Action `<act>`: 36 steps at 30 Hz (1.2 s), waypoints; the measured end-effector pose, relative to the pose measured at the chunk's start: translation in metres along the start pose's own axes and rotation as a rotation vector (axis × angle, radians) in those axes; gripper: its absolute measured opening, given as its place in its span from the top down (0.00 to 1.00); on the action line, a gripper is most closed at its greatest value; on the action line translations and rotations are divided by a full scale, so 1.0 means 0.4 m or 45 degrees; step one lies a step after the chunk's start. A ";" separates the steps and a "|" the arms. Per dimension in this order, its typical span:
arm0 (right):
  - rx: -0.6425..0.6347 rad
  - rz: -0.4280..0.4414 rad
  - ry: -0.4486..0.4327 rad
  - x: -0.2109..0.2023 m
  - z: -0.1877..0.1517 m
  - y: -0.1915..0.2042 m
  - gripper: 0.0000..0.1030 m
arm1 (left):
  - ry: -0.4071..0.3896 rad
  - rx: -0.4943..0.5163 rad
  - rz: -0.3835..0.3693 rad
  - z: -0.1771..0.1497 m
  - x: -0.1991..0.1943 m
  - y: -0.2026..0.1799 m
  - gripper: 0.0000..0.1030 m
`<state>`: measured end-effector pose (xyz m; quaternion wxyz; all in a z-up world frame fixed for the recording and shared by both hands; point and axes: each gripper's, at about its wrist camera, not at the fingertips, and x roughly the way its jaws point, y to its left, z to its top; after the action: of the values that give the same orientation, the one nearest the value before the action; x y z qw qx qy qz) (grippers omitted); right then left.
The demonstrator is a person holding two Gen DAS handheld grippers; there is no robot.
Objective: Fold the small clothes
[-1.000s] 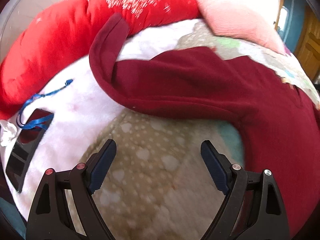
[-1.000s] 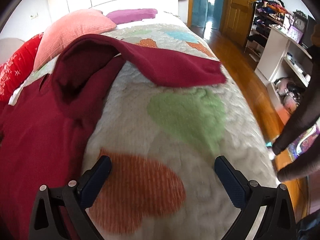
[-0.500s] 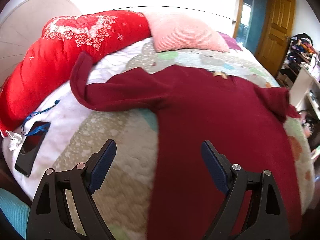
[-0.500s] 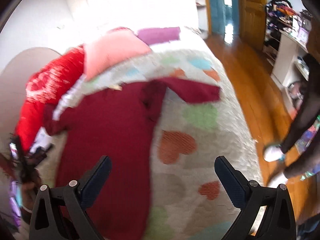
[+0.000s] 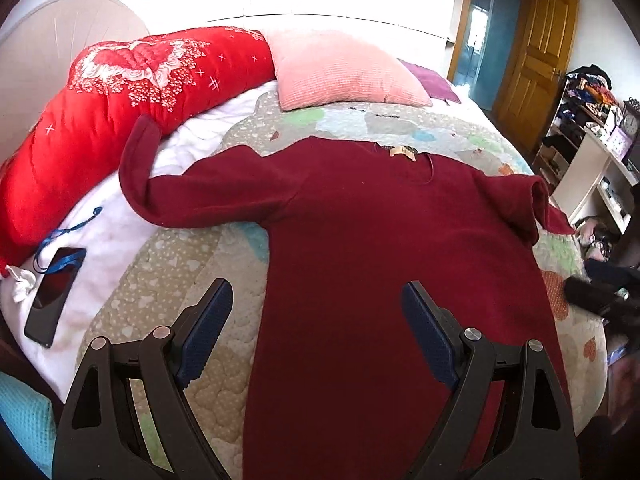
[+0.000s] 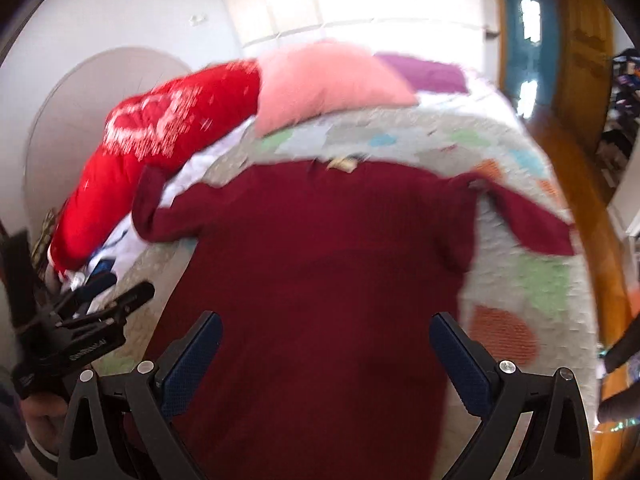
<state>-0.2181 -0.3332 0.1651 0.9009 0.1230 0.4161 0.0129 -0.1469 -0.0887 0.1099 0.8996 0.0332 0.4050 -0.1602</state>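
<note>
Sweater lies flat on heart-patterned quilt.

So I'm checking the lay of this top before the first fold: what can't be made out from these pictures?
- Hem of the maroon top: cut off by the bottom edge and the left gripper in the left wrist view.
- Right sleeve: smeared by motion blur in the right wrist view, its cuff unclear.
- Neck label: too small to read.
- Phone screen: dark, nothing legible.
</note>
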 end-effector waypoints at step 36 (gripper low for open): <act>0.082 -0.170 0.014 0.144 -0.009 -0.046 0.00 | 0.031 -0.002 0.015 -0.001 0.112 -0.039 0.16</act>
<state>-0.1847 -0.3431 0.1157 0.8929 0.1240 0.4287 -0.0600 -0.1242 -0.1152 0.0775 0.8955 0.0366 0.4158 -0.1543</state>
